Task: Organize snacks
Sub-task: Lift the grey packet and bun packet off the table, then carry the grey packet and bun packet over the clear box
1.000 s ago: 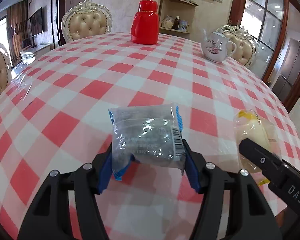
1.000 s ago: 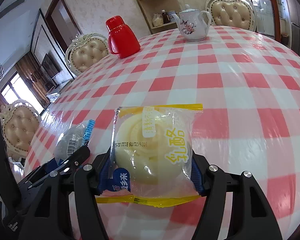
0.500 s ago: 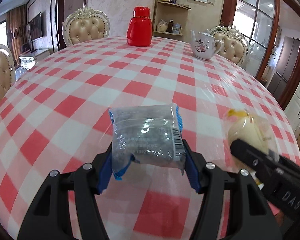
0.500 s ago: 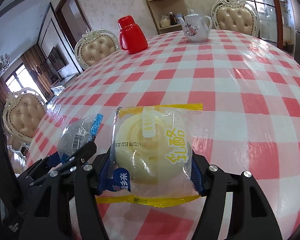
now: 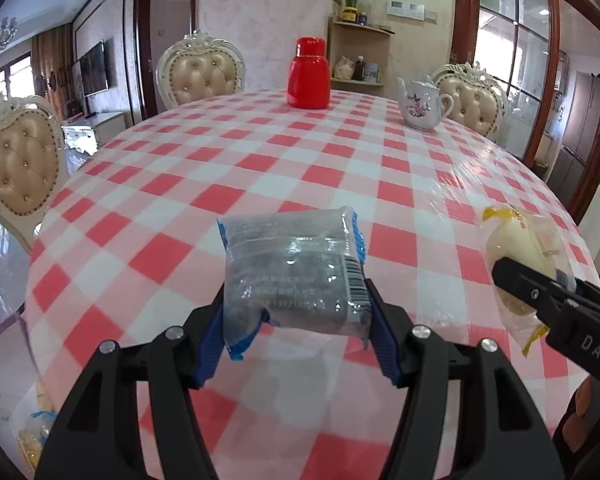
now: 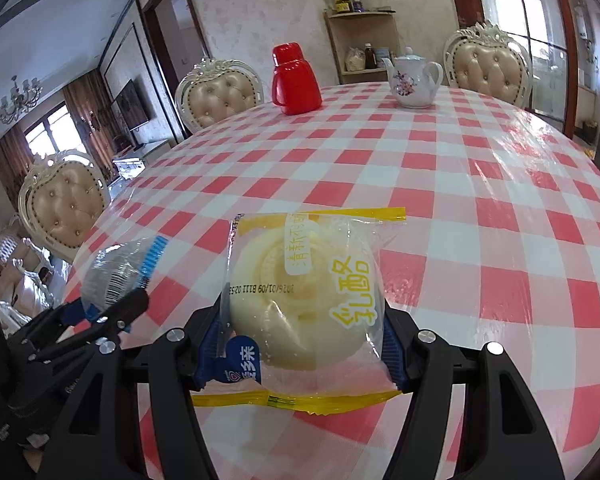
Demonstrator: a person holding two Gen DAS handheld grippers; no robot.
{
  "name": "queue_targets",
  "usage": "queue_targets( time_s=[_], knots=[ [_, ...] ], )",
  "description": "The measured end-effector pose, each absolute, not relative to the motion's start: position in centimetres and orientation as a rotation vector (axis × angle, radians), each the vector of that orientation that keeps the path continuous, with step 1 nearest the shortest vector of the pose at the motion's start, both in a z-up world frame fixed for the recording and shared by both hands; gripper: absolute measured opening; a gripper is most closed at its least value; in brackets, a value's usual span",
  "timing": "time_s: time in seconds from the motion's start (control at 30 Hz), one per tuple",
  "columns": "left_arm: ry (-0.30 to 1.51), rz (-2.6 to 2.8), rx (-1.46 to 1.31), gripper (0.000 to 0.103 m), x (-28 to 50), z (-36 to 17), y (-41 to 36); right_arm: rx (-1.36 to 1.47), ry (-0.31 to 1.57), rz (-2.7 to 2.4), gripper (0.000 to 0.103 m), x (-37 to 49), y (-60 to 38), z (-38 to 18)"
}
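Left gripper: blue pads clamped on a dark snack in a clear blue-edged wrapper, held above the near edge of the round table with red-and-white checked cloth.

Right gripper: pads clamped on a pale round cake in a clear yellow-trimmed wrapper, above the same edge.

Far side of the table: red plastic flask, white floral teapot.

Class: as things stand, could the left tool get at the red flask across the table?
Probably not. The left tool is already shut on a grey snack packet, and the red flask stands at the table's far edge, though nothing lies between.
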State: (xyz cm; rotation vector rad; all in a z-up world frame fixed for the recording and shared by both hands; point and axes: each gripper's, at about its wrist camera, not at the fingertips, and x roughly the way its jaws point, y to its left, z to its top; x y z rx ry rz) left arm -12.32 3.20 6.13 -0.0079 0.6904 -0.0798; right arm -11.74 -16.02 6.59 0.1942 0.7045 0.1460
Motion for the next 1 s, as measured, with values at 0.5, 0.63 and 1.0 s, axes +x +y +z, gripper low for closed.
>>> queue_targets(
  time_s=[0.5,0.63,1.0],
  knots=[
    [0.691,-0.053,0.010,0.062,-15.3,6.4,6.3,0.097,0.714,0.238,0.063,-13.6,-11.8,6.6],
    [0.687,-0.024,0.010,0.062,-16.7,6.6,8.3,0.052,0.714,0.291,0.063,-14.3,-9.3,6.6],
    [0.672,0.062,0.007,0.062,-20.4,7.5,14.7,-0.063,0.723,0.429,0.063,-16.1,-2.3,6.6]
  ],
)
